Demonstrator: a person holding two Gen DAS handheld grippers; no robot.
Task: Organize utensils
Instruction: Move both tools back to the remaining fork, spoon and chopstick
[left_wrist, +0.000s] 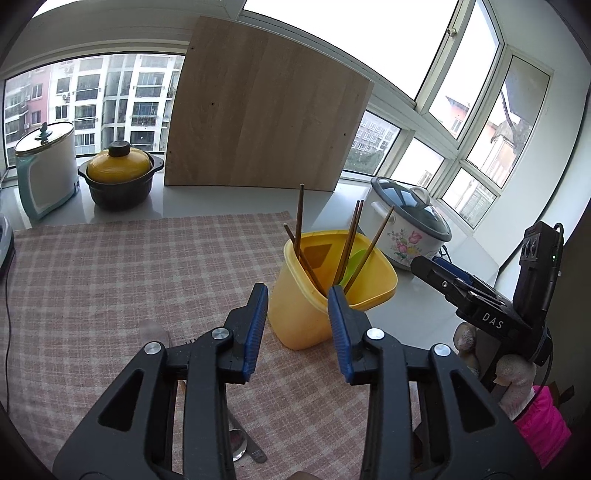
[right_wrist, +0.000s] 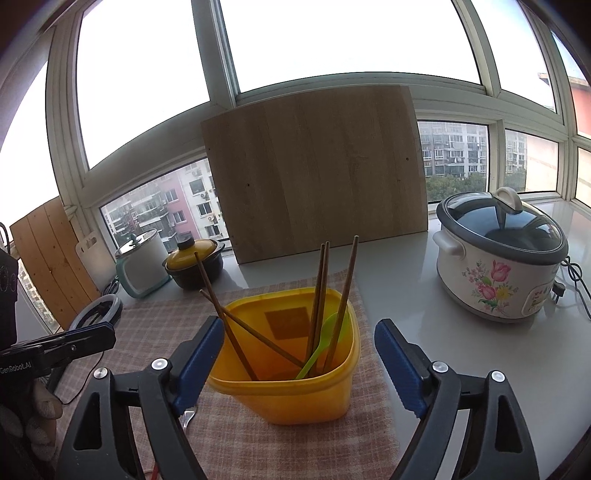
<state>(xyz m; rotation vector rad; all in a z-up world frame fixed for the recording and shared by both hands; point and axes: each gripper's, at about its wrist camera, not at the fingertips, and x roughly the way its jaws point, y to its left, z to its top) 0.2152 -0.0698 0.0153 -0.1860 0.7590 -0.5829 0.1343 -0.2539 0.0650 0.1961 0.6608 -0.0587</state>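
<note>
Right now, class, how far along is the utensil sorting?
Done: five chopsticks and a green spoon stand in the yellow container. In hand: nothing; left gripper and right gripper are open, empty. Left: a metal spoon lies on the checked cloth.

1. "DAS" in white letters on the black body of the right gripper (left_wrist: 434, 271), seen from the left wrist.
2. "GenRobot.AI" in white on the black body of the left gripper (right_wrist: 88, 334), seen from the right wrist.

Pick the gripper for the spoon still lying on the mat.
Left, probably. The metal spoon lies just under the open left gripper; the open right gripper faces the yellow container.
</note>
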